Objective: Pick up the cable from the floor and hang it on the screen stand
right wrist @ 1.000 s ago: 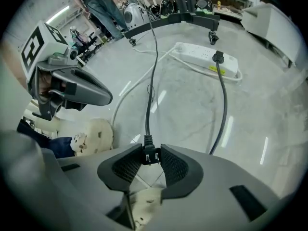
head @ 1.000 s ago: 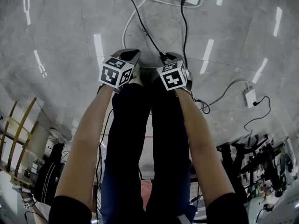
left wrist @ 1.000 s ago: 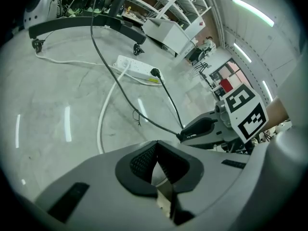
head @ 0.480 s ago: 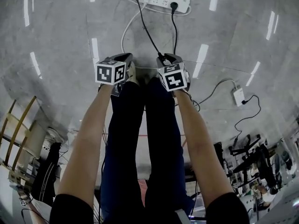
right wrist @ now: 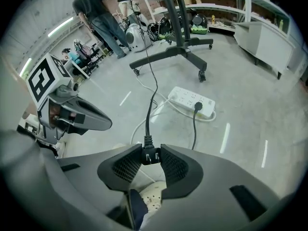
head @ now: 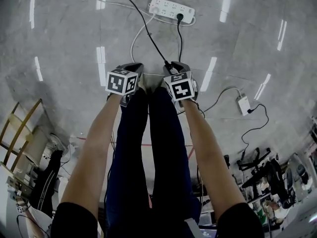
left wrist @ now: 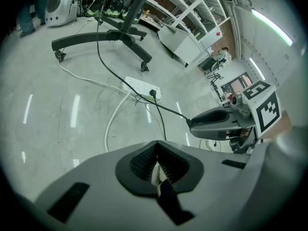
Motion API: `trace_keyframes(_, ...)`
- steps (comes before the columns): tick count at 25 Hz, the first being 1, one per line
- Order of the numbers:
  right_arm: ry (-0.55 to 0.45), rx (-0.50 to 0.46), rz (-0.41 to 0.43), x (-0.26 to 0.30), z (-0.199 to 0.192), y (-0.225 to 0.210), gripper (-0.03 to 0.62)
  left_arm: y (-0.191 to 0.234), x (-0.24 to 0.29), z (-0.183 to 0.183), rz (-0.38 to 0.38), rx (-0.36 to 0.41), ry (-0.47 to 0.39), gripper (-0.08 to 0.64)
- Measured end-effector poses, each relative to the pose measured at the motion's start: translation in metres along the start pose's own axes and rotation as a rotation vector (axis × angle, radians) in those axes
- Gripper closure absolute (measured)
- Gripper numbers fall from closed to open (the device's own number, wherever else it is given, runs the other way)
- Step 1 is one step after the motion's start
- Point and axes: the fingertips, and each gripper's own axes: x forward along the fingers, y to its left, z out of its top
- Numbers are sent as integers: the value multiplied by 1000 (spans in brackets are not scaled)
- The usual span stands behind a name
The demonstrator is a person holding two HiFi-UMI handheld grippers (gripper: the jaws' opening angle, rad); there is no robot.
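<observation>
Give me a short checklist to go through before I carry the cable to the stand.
1. Grip: ok. The right gripper is shut on the plug.
2. Spare gripper: ok. The left gripper is shut with nothing in it.
3. Cable free to follow: cannot tell. In the head view it crosses the white cord.
4. Stand in sight: ok. It is ahead, beyond the strip.
5. Floor ahead: not ok. The strip and its cords lie on the way.
6. Room at the stand: cannot tell. A person stands near its base.
</observation>
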Motion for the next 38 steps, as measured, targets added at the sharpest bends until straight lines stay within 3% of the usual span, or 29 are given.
trace_keyframes(11,-88,39,24,-84,33,23,456,-20,-67,22,57,-20,-48,552)
trace_keyframes(17,-155,102,56,-121,63,41,456,-59,-89,38,13,16,-114,552)
trace_keyframes(20,-193,91,65,-138,85,51,456,-73,-104,51,8,21,-151,552)
trace_keyframes(25,-240,66,87,-176,111,72,456,-83,-146,66,31,-44,-215,552)
trace_keyframes(32,-279,52,110,-226,129,101,456,-98,-201,84,20,-22,-279,552)
trace_keyframes(38,-304,42,119,-273,131,124,456,-138,-236,95,-19,-24,-352,552)
